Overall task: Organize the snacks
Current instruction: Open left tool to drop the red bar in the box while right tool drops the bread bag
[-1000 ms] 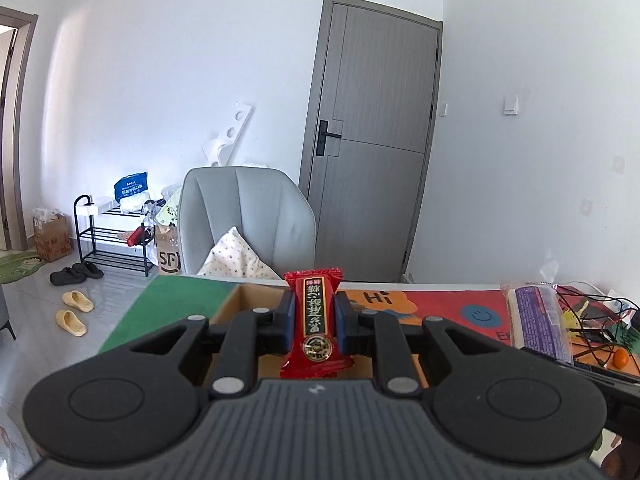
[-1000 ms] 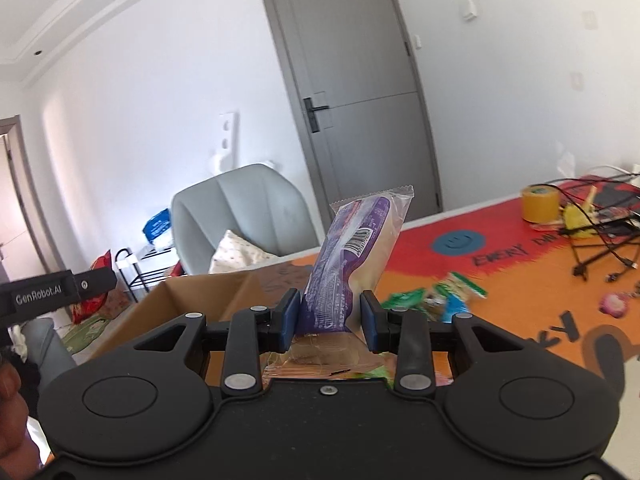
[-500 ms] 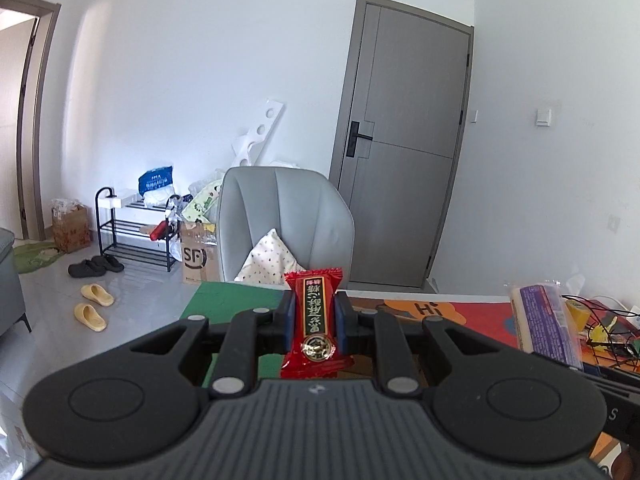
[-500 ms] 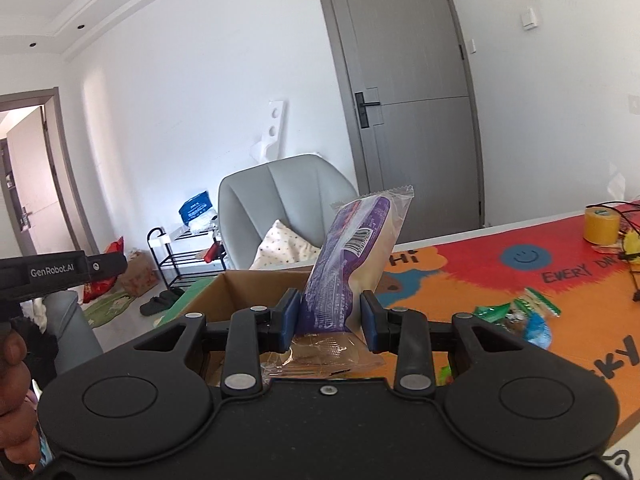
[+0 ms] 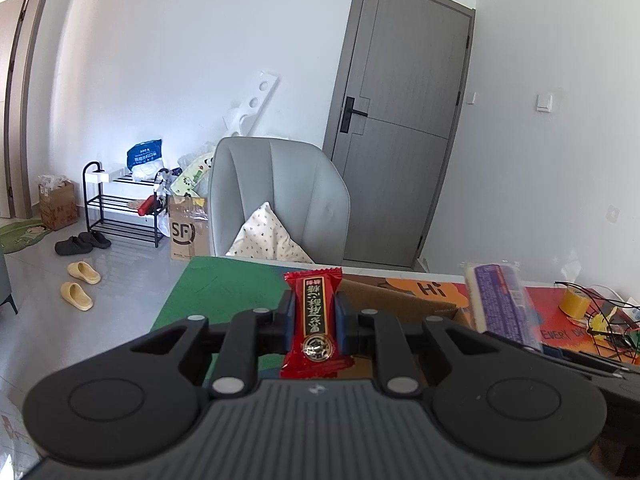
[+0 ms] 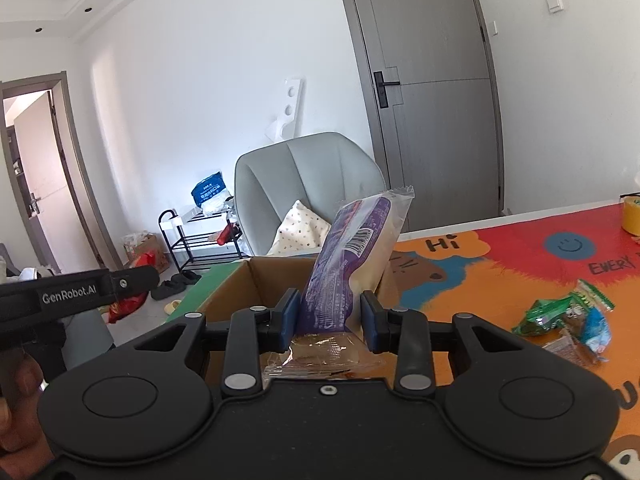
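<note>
My left gripper (image 5: 315, 310) is shut on a small red candy packet (image 5: 313, 286) that stands upright between the pads, over the table's green mat (image 5: 224, 288). My right gripper (image 6: 330, 314) holds a long purple bread packet (image 6: 356, 240) upright, leaning right. Its jaws are opening slightly, and the packet still stands between the pads above the open cardboard box (image 6: 240, 284). In the left wrist view the box (image 5: 384, 300) lies just behind the candy, and the purple packet (image 5: 500, 300) shows at the right.
Several green and blue snack packets (image 6: 560, 316) lie on the orange and red mat (image 6: 500, 264). A yellow tape roll (image 5: 572, 302) and black cables (image 5: 608, 328) sit at the table's right. A grey chair (image 5: 280, 200) stands behind the table. A hand (image 6: 16, 400) shows at the lower left.
Both grippers have carried their packets leftward along the table. In the right wrist view the box now sits directly behind the jaws, whose pads stand a touch wider.
</note>
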Motion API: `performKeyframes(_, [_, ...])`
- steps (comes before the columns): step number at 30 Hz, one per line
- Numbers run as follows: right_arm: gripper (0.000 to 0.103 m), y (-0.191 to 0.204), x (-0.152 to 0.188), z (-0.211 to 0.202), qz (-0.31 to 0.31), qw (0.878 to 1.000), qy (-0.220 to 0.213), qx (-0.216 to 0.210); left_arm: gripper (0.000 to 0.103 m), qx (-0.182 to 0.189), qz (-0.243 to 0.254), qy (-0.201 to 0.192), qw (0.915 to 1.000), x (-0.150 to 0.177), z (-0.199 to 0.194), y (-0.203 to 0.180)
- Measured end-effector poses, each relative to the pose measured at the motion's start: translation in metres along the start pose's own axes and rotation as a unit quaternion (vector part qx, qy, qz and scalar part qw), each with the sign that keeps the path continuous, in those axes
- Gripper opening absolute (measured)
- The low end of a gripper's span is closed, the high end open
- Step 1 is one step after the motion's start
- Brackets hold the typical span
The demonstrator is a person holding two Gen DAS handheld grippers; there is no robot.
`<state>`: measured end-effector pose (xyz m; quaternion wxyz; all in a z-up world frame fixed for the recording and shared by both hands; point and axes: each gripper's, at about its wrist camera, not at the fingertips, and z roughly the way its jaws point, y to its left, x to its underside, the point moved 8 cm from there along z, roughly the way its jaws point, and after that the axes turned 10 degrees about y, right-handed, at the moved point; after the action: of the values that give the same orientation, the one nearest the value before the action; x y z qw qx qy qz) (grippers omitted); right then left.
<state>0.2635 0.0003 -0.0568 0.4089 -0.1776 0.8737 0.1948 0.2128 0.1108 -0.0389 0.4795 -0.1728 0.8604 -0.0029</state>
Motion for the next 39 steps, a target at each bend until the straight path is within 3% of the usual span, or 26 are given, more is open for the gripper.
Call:
performKeyframes(1, [0.037, 0.001, 0.0, 0.003, 0.007, 1.0, 0.001, -0.01, 0.019, 0.002, -0.001, 0.002, 1.0, 0.0, 0.002, 0.0])
performKeyframes(3, [0.054, -0.003, -0.001, 0.008, 0.022, 1.0, 0.005, -0.012, 0.019, 0.005, -0.002, 0.006, 1.0, 0.0, 0.006, 0.001])
performKeyframes(11, [0.055, -0.019, 0.004, 0.006, 0.046, 0.999, 0.008, 0.016, 0.019, 0.022, -0.003, 0.017, 0.9996, 0.005, 0.014, -0.004])
performKeyframes(16, [0.059, -0.027, 0.012, 0.002, 0.055, 0.998, 0.015, 0.024, 0.025, 0.022, 0.005, 0.026, 0.9994, 0.009, 0.015, -0.012])
performKeyframes(19, [0.061, -0.033, 0.017, -0.002, 0.063, 0.998, 0.016, 0.026, 0.032, 0.017, 0.005, 0.026, 0.9995, 0.012, 0.013, -0.012])
performKeyframes(23, [0.066, -0.041, 0.024, -0.006, 0.072, 0.997, 0.018, 0.031, 0.049, 0.011, 0.004, 0.03, 0.9995, 0.016, 0.01, -0.012])
performKeyframes(27, [0.072, -0.048, 0.031, -0.011, 0.077, 0.996, 0.024, 0.033, 0.073, -0.008, 0.009, 0.029, 0.9995, 0.022, 0.006, -0.016])
performKeyframes(33, [0.087, -0.062, 0.039, -0.025, 0.083, 0.995, 0.021, 0.05, 0.086, -0.02, 0.009, 0.026, 0.9994, 0.029, -0.002, -0.026])
performKeyframes(39, [0.097, -0.075, 0.045, -0.042, 0.083, 0.995, 0.02, 0.054, 0.09, -0.026, 0.001, 0.029, 0.9993, 0.036, -0.008, -0.038])
